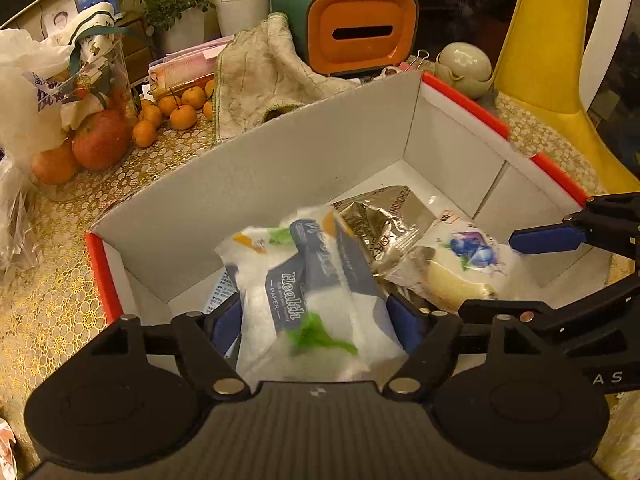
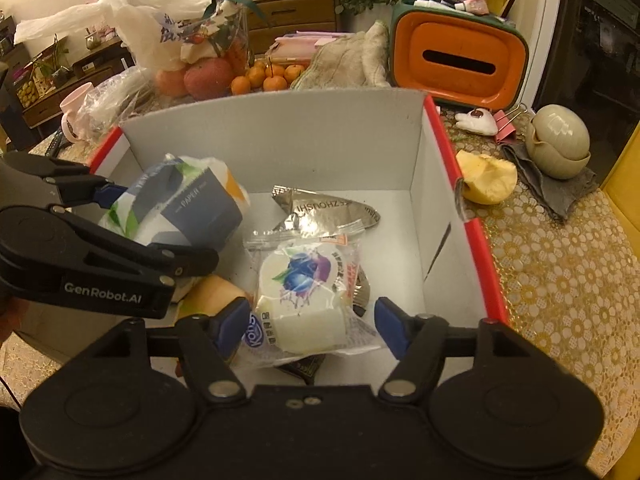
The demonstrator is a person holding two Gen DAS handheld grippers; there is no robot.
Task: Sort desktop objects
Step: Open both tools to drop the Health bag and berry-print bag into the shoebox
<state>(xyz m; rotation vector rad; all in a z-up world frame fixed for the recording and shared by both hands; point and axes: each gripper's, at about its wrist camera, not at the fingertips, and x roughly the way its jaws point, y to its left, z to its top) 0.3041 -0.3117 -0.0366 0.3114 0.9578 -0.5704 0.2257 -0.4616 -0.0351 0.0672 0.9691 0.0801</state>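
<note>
Left gripper (image 1: 316,322) fills the bottom of the left wrist view, jaws spread wide over the tissue pack (image 1: 296,300), which sits between the blue pads; pads look clear of it on both sides, so not gripped. Pack is blurred, lying or dropping inside the white box (image 1: 256,168) with the red rim. Further in: a silver foil wrapper (image 1: 380,220) and a blueberry snack bag (image 1: 468,256). Right gripper's blue finger (image 1: 548,240) pokes in from the right edge above that bag. Oranges (image 1: 182,114), a cloth (image 1: 264,76) and an orange-faced tissue holder (image 1: 360,32) sit on the worktop behind the box.

Right wrist view: right gripper (image 2: 314,328) hangs over the snack bag (image 2: 308,292), jaws wide, pads just beside the bag's edges, not pressing. Bag rests on the box floor with the foil wrapper (image 2: 328,212) behind. Left gripper (image 2: 92,216) shows at the left around the tissue pack (image 2: 188,204). A cut apple (image 2: 486,180) and a ceramic pot (image 2: 560,140) stay outside on the worktop.

Step looks like release into the box. To do it well: keep both jaws wide, lift straight up so pads don't drag the crinkly packaging back out, clear the box wall before swinging to the next item.
</note>
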